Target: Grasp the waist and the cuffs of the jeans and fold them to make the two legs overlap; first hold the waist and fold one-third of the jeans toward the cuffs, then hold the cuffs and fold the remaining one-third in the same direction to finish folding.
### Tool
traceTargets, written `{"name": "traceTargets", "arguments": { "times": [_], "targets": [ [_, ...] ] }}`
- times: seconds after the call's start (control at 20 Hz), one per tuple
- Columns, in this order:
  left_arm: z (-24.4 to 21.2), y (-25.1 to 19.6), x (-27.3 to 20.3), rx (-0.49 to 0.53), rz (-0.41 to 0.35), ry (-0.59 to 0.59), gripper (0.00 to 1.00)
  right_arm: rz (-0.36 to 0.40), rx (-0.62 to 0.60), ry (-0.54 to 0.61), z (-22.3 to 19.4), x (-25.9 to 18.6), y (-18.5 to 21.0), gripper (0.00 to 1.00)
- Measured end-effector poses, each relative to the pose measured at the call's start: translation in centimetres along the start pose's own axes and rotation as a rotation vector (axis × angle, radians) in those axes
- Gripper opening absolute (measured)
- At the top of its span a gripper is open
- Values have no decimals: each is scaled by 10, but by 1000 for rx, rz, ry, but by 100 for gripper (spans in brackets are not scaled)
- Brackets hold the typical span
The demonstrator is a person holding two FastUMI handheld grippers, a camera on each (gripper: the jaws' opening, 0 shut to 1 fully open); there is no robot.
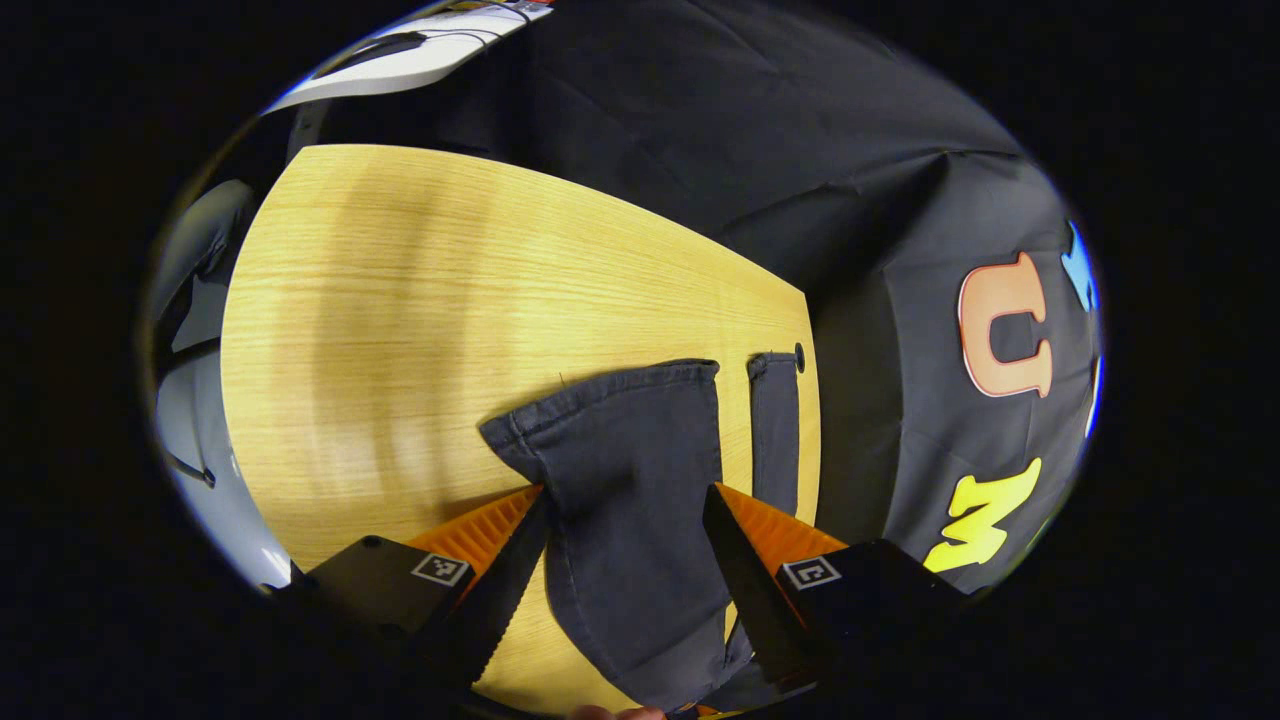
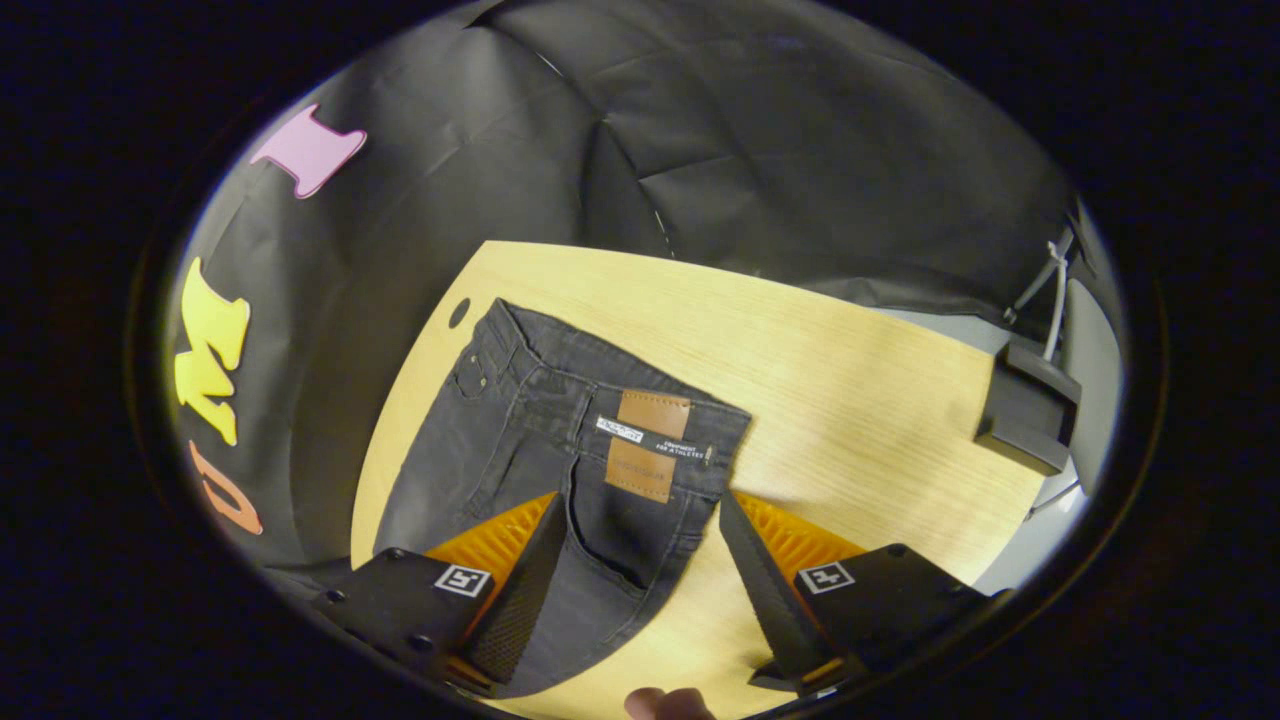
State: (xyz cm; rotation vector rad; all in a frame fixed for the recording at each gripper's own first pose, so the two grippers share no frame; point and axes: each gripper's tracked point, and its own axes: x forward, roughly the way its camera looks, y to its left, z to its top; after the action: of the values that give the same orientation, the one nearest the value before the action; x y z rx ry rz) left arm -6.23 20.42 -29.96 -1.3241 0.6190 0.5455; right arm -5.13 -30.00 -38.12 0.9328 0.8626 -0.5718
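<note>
- Jeans [image 2: 560, 470]: dark grey, soft washed denim, lying flat on a pale wooden table [image 2: 850, 400] with fine straight grain.
- In the right gripper view the right gripper [image 2: 635, 520] hangs over the waist [image 2: 600, 400] end; its two ribbed fingers [image 2: 500, 540] are spread wide, one over the seat of the jeans, the other over bare table beside them. They grip nothing, and I cannot tell whether they touch the cloth.
- Just past those fingers sit two tan leather patches [image 2: 645, 440], rectangular, one above the other on the back waistband, with a small white tag between them.
- In the left gripper view the left gripper [image 1: 625, 500] is over the cuffs [image 1: 610, 385], its fingers [image 1: 480, 530] also wide apart, straddling the nearer leg and closed on nothing.
- The two legs lie side by side with a strip of table showing between them; the nearer cuff is stitched and slightly rumpled at its corner.
- A round hole [image 1: 799, 351] in the tabletop lies just beyond the farther cuff.
- Behind the table hangs creased black cloth [image 2: 760, 150].
</note>
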Motion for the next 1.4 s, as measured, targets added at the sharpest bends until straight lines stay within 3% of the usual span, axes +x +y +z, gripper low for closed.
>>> {"name": "traceTargets", "arguments": {
  "times": [0.1, 0.15, 0.25, 0.3, 0.35, 0.4, 0.45, 0.55, 0.6, 0.65, 0.75, 0.8, 0.85, 0.95, 1.0, 1.2, 1.4],
  "targets": [
    [0, -6, 6, 10, -10, 3, 98, 2, -4, -10, 3, 1, 4, 92],
    [0, -9, 10, 10, -15, 6, 98, 2, -3, -13, 4, 2, 5, 98],
    [1, -16, 17, 6, -29, 12, 97, 8, -3, -10, 5, 1, 8, 92],
    [1, -18, 19, 4, -33, 15, 96, 25, 3, 3, 4, 1, 13, 98],
    [2, -19, 23, 3, -31, 18, 96, 38, 11, 16, 3, 2, 16, 97],
    [1, -17, 25, 0, -21, 27, 94, 38, 17, 16, 6, 2, 16, 89],
    [1, -15, 29, -8, -15, 35, 90, 23, 25, 21, 7, 5, 11, 96],
    [-1, -16, 37, -30, -14, 43, 70, -10, 48, 21, 10, 3, 1, 75],
    [-3, -16, 40, -36, -16, 48, 72, -44, 49, 20, 12, 6, -9, 65],
    [-3, -14, 40, -44, -8, 52, 52, -43, 60, 18, 14, 6, -9, 55],
    [-4, -13, 44, -47, -3, 53, 34, -59, 64, 29, 16, 5, -16, 39],
    [-3, -17, 42, -40, -24, 57, 23, -57, 72, 37, 18, 5, -16, 27],
    [-5, -21, 39, -27, -41, 61, 20, -56, 74, 39, 17, 6, -14, 15],
    [-4, -28, 34, 1, -71, 72, 12, -35, 77, 43, 18, 3, -12, 15],
    [-3, -29, 33, 12, -67, 72, 7, -23, 78, 40, 21, -1, -11, 1],
    [0, -17, 22, 29, 44, 96, 4, 30, 62, 31, 29, -26, 0, 1],
    [-4, -35, 4, 88, 50, 136, 4, 83, 59, 19, 39, -49, 16, 0]
  ]
}}
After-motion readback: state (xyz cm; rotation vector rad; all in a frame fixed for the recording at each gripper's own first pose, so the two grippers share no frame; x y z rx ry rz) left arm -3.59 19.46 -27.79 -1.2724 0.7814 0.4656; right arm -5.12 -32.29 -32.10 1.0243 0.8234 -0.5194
